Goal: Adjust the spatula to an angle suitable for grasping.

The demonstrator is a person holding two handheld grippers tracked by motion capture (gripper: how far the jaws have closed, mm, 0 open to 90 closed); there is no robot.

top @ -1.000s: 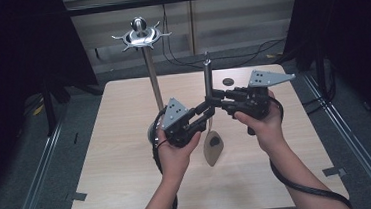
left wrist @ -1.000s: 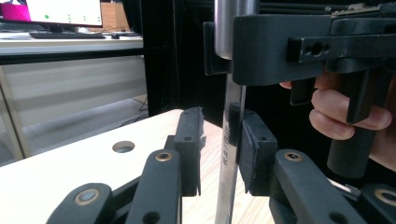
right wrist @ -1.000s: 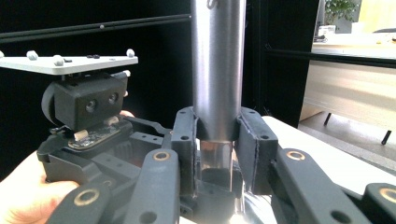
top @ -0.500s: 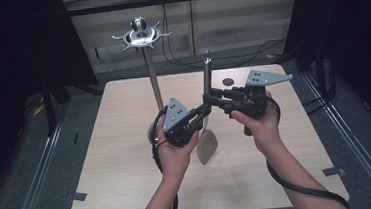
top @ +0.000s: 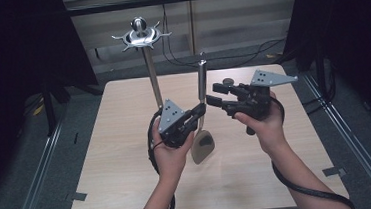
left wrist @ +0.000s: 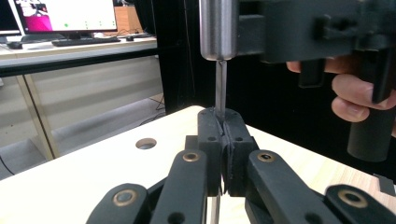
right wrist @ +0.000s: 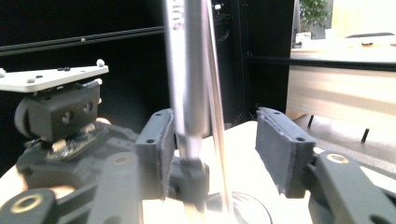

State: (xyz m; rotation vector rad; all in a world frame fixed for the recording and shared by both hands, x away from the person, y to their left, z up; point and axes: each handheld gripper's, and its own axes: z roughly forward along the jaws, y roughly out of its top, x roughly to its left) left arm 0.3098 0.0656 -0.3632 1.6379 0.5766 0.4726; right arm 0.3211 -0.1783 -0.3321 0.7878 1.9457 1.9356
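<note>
Standing at the far left of the tabletop (top: 129,179) is a tall utensil rack (top: 141,35), a slim pole topped with a ring of hooks and a round knob; its hooks look bare, which suggests it is the place where the tool in hand is meant to hang.

Just right of the pole, the left claw (top: 198,114) is pressed together on the thin metal neck of a spatula (top: 203,133). The left gripper view shows the jaws shut tight around that neck (left wrist: 221,88), with the thicker steel handle rising above them. Pinching low on the neck keeps the spatula upright: its flat blade hangs below the claw, close over the tabletop, though whether it touches the wood cannot be told, and the handle points up, so its top end is free for a hook.

Further right, the right claw (top: 214,95) is spread. In the right gripper view its two padded jaws stand apart on either side of the handle (right wrist: 189,79), the left pad close against it and the right pad well clear. It appears placed there to take a second hold higher up, which would steady the long tool or let the left claw let go.

Behind the right hand, a small dark round object (top: 228,81) lies on the far part of the tabletop, apart from the work.
</note>
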